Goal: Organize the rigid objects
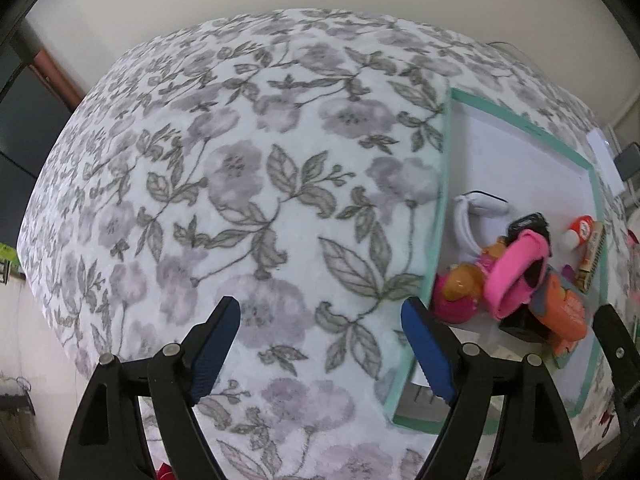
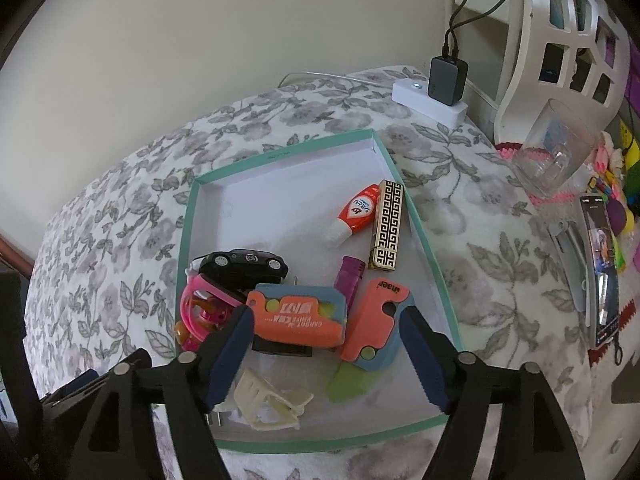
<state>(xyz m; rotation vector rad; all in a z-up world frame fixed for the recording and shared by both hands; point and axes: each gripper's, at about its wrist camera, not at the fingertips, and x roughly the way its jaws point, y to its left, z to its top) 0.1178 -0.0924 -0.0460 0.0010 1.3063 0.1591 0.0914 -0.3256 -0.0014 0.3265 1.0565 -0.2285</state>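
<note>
The left gripper [image 1: 322, 344] is held over the grey floral blanket [image 1: 240, 184], its blue-padded fingers [image 1: 214, 350] spread wide with nothing between them. To its right lies the shallow teal-rimmed white cardboard tray [image 2: 416, 216], in which a pink plastic ring toy [image 2: 200, 300], a black toy car [image 2: 244, 264], an orange-and-blue plastic utility knife [image 2: 298, 316], a red-and-white small bottle [image 2: 356, 214] and a gold patterned rectangular lighter [image 2: 386, 226] are gathered. The right gripper [image 2: 326, 354] is held above the tray's near end, fingers released and empty.
</note>
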